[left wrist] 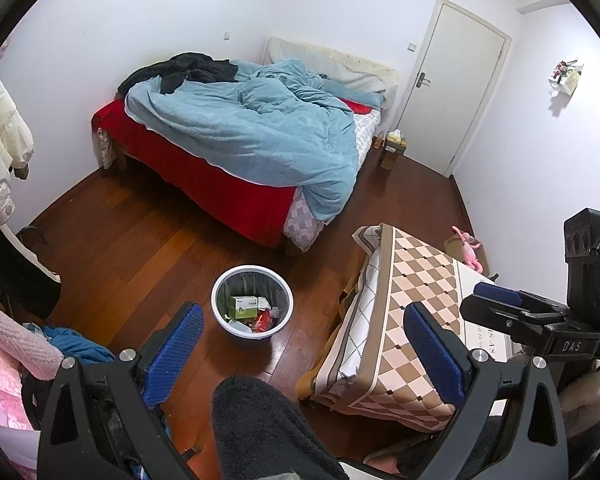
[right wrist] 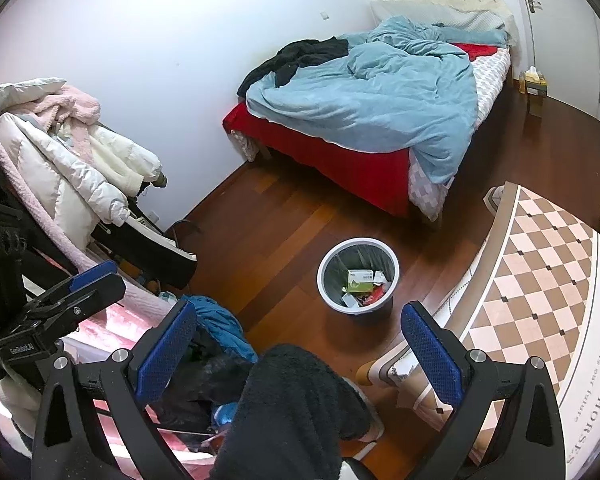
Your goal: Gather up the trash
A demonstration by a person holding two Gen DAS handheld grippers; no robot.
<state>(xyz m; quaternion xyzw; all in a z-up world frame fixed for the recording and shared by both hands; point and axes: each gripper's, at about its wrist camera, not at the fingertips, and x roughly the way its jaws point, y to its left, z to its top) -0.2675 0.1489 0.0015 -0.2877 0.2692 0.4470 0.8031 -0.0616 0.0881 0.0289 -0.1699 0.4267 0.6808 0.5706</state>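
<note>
A white-rimmed trash bin (left wrist: 252,301) with a grey liner stands on the wooden floor; inside lie a green box (left wrist: 243,306), a red wrapper and white paper. My left gripper (left wrist: 303,312) is open and empty, held above the floor just right of the bin and nearer to me. The right wrist view shows the same bin (right wrist: 358,276) ahead, with my right gripper (right wrist: 299,308) open and empty in front of it. Each gripper also shows side-on at the edge of the other's view. No loose trash is visible on the floor.
A table with a checked cloth (left wrist: 404,320) stands right of the bin. Behind the bin is a bed (left wrist: 244,140) with a blue duvet and red sheet. Coats and clothes (right wrist: 72,168) pile up on the left. A person's dark fleecy leg (right wrist: 296,408) fills the bottom centre. The door (left wrist: 456,88) is shut.
</note>
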